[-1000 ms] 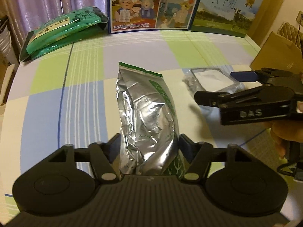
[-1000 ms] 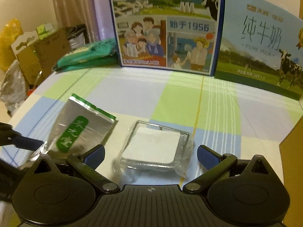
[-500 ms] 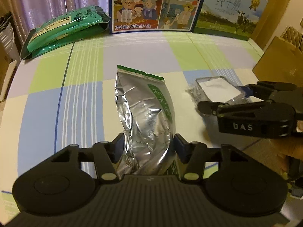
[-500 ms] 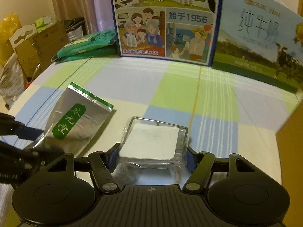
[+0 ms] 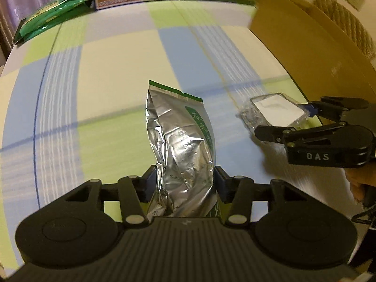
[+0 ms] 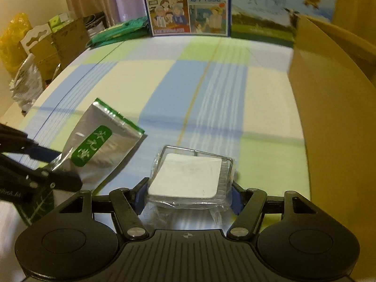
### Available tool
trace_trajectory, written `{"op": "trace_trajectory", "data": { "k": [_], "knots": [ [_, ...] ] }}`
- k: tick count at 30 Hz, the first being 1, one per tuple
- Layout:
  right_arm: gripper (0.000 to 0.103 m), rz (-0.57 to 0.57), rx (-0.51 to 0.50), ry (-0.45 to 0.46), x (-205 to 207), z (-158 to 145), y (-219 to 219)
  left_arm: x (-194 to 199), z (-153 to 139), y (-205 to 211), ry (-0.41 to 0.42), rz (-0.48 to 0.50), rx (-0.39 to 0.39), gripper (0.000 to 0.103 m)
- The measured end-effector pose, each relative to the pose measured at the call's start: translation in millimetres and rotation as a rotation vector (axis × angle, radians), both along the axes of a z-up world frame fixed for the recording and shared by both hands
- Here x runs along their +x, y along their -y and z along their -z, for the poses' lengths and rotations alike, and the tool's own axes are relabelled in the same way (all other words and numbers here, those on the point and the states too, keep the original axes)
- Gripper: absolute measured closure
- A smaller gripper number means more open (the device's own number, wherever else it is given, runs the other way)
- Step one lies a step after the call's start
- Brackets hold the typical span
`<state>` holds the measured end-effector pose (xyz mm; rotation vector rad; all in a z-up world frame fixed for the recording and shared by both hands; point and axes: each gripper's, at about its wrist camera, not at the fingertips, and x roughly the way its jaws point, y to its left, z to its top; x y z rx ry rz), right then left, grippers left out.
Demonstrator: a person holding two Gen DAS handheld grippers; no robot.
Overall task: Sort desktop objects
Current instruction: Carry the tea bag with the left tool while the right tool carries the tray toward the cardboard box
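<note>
My left gripper (image 5: 184,183) clamped on silver foil pouch (image 5: 181,145), long axis pointing ahead, green-edged seal far end. My right gripper (image 6: 188,193) clenched on clear wrapped box (image 6: 188,178), flat, level. Cardboard box (image 6: 333,108) right. Milk cartons (image 6: 188,7) far ahead.

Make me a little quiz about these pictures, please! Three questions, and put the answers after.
1. True or false: the left gripper is shut on the silver pouch.
2. What does the right gripper hold? A) a green bag B) a clear wrapped box C) nothing
3. Fill in: the cardboard box stands to the ____ of the clear wrapped box.

Key: 1 true. 2 B. 3 right.
</note>
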<state>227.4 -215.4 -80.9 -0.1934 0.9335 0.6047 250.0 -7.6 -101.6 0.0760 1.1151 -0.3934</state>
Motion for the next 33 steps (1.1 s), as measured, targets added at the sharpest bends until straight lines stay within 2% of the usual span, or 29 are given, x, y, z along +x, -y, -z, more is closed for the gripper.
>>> {"op": "trace_trajectory", "data": {
  "k": [5, 11, 14, 23, 29, 33],
  "knots": [
    [0.039, -0.028, -0.032, 0.027, -46, 3, 21, -28, 0, 16, -0.029, 0.014, -0.003, 0.050],
    [0.036, -0.001, -0.001, 0.073, -66, 9, 33, -25, 3, 24, -0.028, 0.009, 0.040, 0.043],
    [0.030, 0.001, 0.007, 0.090, -71, 13, 34, -20, 7, 26, -0.032, 0.017, 0.056, 0.040],
    [0.021, 0.032, 0.014, 0.091, -70, 19, 36, -6, 15, 41, -0.089, 0.098, 0.136, 0.035],
    [0.021, 0.087, 0.030, 0.047, -64, 15, 35, -5, 19, 41, -0.097, 0.078, 0.137, 0.034],
    [0.022, 0.111, 0.023, 0.051, -63, 13, 33, -7, 20, 41, -0.087, 0.068, 0.136, 0.038]
  ]
}}
